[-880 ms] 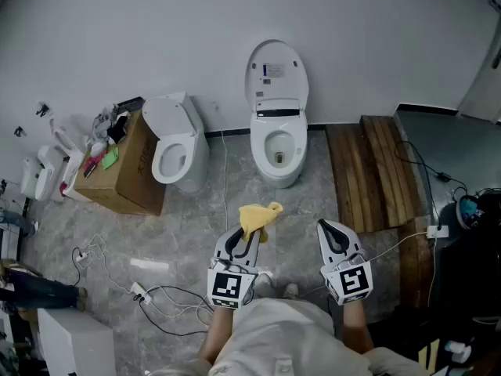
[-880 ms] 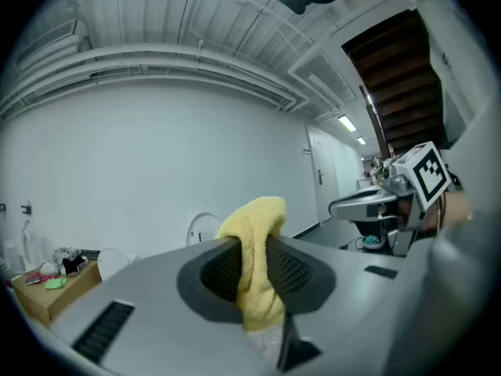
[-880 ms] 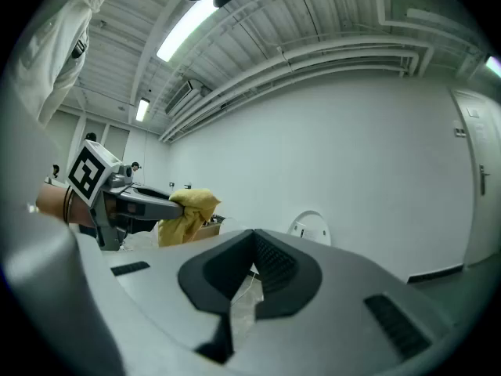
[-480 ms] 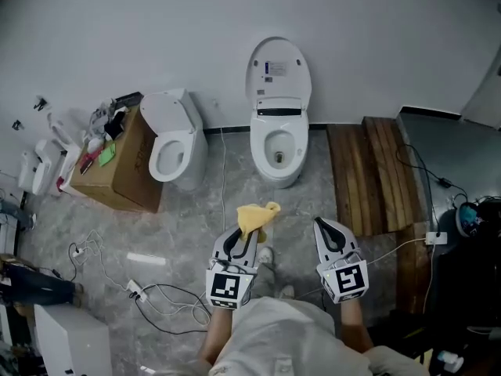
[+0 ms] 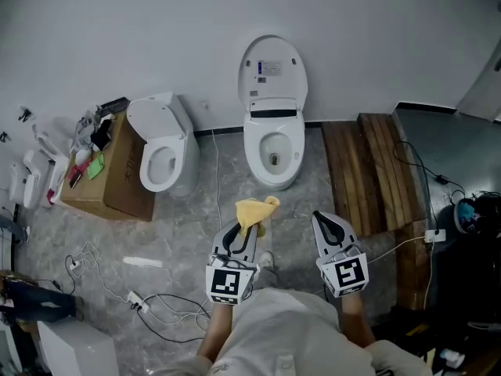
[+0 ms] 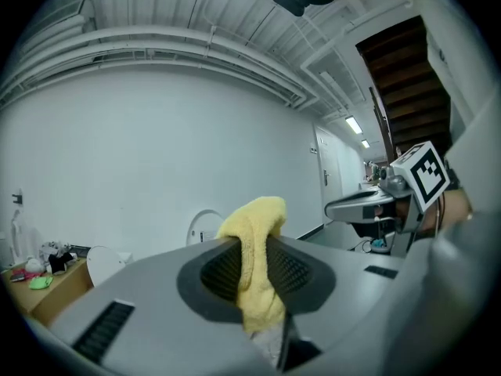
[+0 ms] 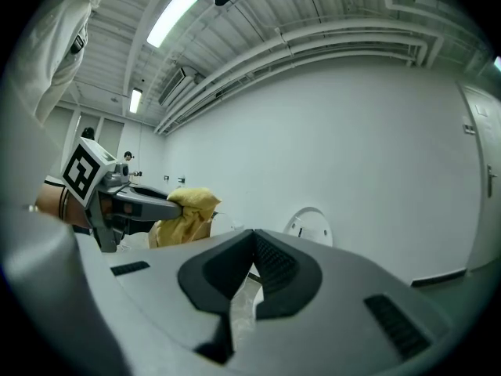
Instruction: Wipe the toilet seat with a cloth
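Observation:
A white toilet (image 5: pixel 273 153) stands against the far wall with its lid (image 5: pixel 272 70) raised; the lid (image 7: pixel 309 224) also shows in the right gripper view. A yellow cloth (image 5: pixel 255 213) is pinched in my left gripper (image 5: pixel 243 232), which is shut on it a short way in front of the bowl. The cloth (image 6: pixel 255 263) hangs between the jaws, and the cloth (image 7: pixel 186 215) also shows from the right side. My right gripper (image 5: pixel 329 229) is beside it, shut and holding nothing, pads touching (image 7: pixel 252 269).
A second toilet (image 5: pixel 160 152) stands left of the first, next to a cardboard box (image 5: pixel 108 175) of clutter. Wooden planks (image 5: pixel 365 171) lie to the right. Cables (image 5: pixel 156 300) trail over the marble floor at lower left, more cables (image 5: pixel 427 180) at right.
The view has shifted forward and slightly right, so the toilets sit further left and a bit closer. Both grippers keep the same hold and spacing.

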